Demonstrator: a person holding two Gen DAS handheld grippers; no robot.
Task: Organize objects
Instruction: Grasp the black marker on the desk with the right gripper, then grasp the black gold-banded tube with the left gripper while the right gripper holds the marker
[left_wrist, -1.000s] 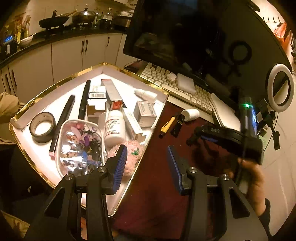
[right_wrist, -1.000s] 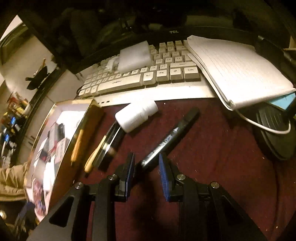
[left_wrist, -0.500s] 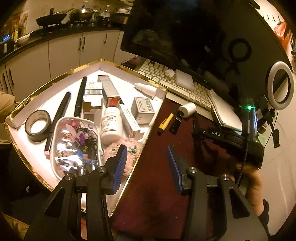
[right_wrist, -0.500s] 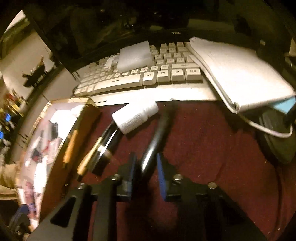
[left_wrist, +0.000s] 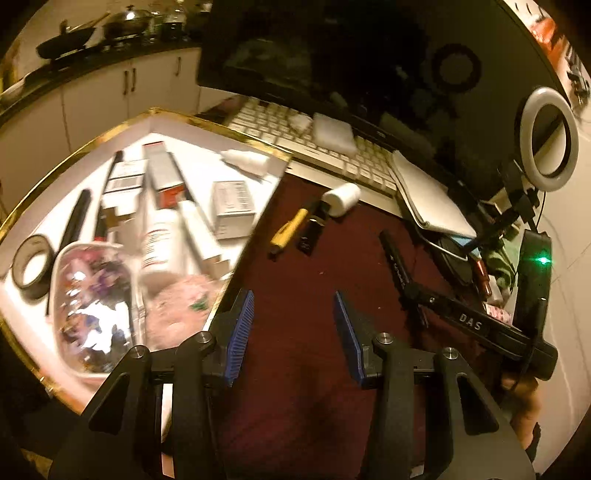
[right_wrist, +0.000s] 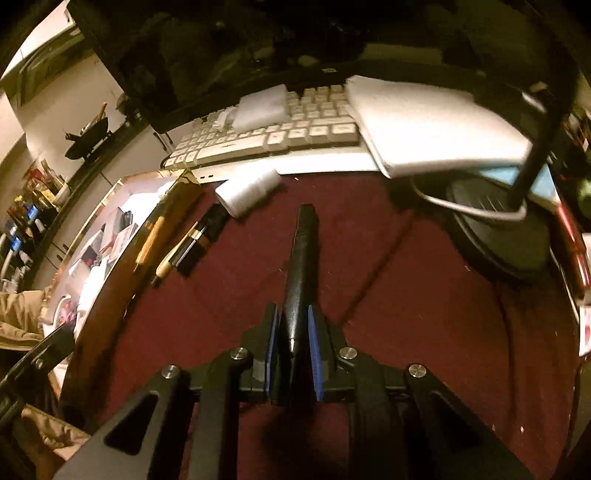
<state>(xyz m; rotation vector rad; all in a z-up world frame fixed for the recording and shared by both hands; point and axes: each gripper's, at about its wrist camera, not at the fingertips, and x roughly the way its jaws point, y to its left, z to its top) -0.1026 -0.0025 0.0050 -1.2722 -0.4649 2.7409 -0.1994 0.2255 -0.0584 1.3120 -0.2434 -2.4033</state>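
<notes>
My right gripper (right_wrist: 293, 325) is shut on a black marker (right_wrist: 301, 266), which points straight ahead over the dark red desk mat (right_wrist: 406, 302). In the left wrist view the same marker (left_wrist: 395, 258) sticks out of the right gripper (left_wrist: 408, 291) at the right. My left gripper (left_wrist: 293, 325) hangs open over the mat with nothing between its blue pads. A gold-rimmed white tray (left_wrist: 155, 112) at the left holds boxes, a white bottle (left_wrist: 160, 243), pens and a tape roll (left_wrist: 31, 266). A small white bottle (right_wrist: 247, 190), a yellow pen (right_wrist: 175, 254) and a black tube (right_wrist: 201, 240) lie on the mat beside the tray.
A white keyboard (right_wrist: 266, 136) with a white pad on it lies under a dark monitor (left_wrist: 369, 55). A notebook (right_wrist: 424, 125) overlaps its right end, beside a round black lamp base (right_wrist: 495, 229). A ring light (left_wrist: 548, 138) stands at the far right. Kitchen cabinets (left_wrist: 92, 96) lie behind.
The right gripper closed on the black marker, turned it from slanting to straight ahead and carried it back from the keyboard. The left gripper shifted right, so the tray sits further left.
</notes>
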